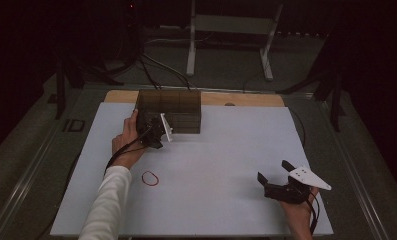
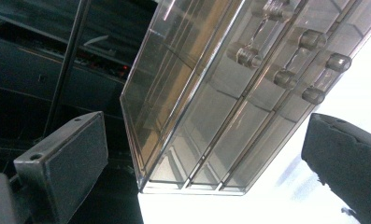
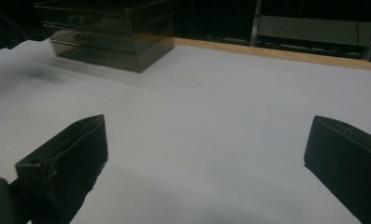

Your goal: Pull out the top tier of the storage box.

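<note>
The left gripper (image 1: 155,131) is up against the front left corner of the little drawer box (image 1: 169,110). Its jaws are spread wide and hold nothing. In the left gripper view the box sits in the gap between the 2 jaws, tilted because the hand is turned. My guess is that the hand is there to reach a drawer knob (image 2: 250,57) and pull, since the jaws point at the front where the knobs are.

The right gripper (image 1: 277,176) rests low near the front right corner of the white mat (image 1: 226,150). Its jaws are wide apart too, with only bare mat between them. It looks like it is waiting out of the way, well apart from the box.

The box stands at the back of the mat, a bit left of the middle, close to the wooden strip (image 1: 246,99) of the table edge. It is made of smoky see-through plastic, brownish and dark. It has 3 drawers, stacked one over another, and each front has small round knobs. All 3 drawers look pushed in. They seem empty, but the room is dim and the plastic is shiny, so I cannot be sure.

A red rubber band (image 1: 150,178) lies flat on the mat near the left sleeve (image 1: 108,200), well apart from the box. Nothing touches it.
</note>
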`<state>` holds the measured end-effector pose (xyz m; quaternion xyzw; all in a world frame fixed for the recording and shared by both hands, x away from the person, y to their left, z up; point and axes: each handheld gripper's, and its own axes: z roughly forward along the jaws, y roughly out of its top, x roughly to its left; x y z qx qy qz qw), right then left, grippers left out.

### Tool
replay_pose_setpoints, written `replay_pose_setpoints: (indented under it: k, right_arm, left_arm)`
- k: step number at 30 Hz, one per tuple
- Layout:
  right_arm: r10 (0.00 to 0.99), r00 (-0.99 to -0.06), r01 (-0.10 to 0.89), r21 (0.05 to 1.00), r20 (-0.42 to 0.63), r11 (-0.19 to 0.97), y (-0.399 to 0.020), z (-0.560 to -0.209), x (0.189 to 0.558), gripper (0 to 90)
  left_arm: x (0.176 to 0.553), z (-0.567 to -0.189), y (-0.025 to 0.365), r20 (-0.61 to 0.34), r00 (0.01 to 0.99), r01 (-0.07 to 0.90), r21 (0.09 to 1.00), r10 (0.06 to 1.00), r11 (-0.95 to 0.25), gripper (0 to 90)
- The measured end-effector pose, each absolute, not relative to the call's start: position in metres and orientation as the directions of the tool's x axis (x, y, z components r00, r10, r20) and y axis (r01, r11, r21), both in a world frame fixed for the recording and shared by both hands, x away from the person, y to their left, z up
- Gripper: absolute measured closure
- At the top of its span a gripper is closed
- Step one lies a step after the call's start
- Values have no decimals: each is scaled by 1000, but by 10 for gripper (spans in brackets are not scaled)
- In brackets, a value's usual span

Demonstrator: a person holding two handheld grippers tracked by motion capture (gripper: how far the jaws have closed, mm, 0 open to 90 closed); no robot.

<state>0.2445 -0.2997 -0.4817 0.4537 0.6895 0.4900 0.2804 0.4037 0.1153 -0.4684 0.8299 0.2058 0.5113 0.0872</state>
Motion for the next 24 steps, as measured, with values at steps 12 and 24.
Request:
replay_pose_setpoints:
  k: [12,24]
  right_arm:
    - [901,-430,351,930,58,108,-300,-482,245,4]
    - [900,-433,352,930,57,111,-299,-482,245,4]
  left_arm:
    - [404,-470,110,818,393,244,348,421,-905,18]
    - [405,-471,107,829,386,242,331,403,-912,18]
